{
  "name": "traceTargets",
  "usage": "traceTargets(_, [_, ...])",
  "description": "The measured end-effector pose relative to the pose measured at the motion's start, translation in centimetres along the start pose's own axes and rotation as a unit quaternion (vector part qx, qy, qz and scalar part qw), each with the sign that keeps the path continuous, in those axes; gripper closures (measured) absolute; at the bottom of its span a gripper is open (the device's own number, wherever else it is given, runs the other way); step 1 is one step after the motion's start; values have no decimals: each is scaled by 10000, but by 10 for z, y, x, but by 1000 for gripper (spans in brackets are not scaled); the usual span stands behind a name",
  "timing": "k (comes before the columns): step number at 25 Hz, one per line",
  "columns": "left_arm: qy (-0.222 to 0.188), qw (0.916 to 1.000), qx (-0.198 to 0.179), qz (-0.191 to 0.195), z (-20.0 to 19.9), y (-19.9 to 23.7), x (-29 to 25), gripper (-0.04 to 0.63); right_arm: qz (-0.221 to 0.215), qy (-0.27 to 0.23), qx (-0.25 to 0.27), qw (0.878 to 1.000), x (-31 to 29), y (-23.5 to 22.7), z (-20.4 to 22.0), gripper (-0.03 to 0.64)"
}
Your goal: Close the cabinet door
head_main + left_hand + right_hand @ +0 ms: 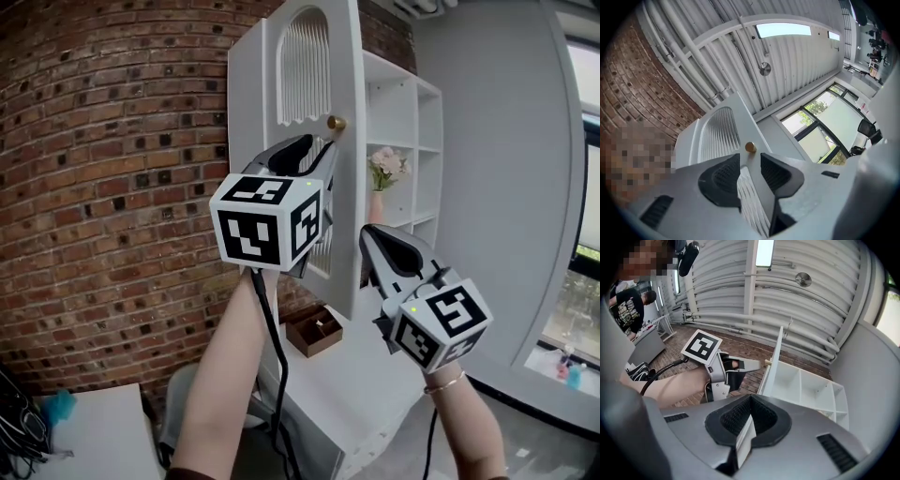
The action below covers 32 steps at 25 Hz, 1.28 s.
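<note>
The white cabinet [412, 141] stands against a brick wall with its door [314, 56] swung open toward me. The door has arched slatted panels and a small brass knob [336, 123]. My left gripper [314, 152] is raised in front of the door just below the knob. It is open, and in the left gripper view [750, 158] the door's slatted face shows through the gap, with the knob [750, 147] just beyond the tips. My right gripper [371, 234] hangs lower, beside the door's free edge. Its tips meet [750, 399] with nothing gripped.
A vase of pink flowers [385, 173] stands on a cabinet shelf. A small brown box [314, 331] sits on the white counter below the door. A brick wall [103, 169] lies left and a window [586, 281] right. A person [629, 310] stands off to the side.
</note>
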<state>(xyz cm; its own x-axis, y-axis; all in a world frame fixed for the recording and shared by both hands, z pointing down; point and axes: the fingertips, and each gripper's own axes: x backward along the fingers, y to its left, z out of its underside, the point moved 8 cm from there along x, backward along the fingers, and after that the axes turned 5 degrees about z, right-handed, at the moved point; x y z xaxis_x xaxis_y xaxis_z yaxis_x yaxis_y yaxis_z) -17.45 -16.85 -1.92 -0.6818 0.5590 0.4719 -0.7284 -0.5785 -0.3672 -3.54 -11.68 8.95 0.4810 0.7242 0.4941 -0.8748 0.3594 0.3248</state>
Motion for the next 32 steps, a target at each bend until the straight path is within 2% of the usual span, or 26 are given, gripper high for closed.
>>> traceTargets(8, [121, 9997, -64, 191, -13, 5, -34, 468, -129, -15, 345, 9993, -12, 5, -5, 617])
traceTargets(16, [135, 9990, -382, 212, -14, 0, -43, 472, -83, 2, 326, 9994, -18, -6, -7, 617])
traceTargets(18, [135, 9990, -401, 163, -13, 0, -46, 499, -48, 50, 243, 9997, -18, -9, -4, 617])
traceTargets(21, [156, 9992, -360, 113, -11, -1, -49, 500, -6, 123, 148, 9998, -17, -11, 1, 617])
traceTargets(32, [295, 9983, -501, -82, -1, -16, -76, 505, 256, 475, 314, 9980, -22, -23, 22, 617])
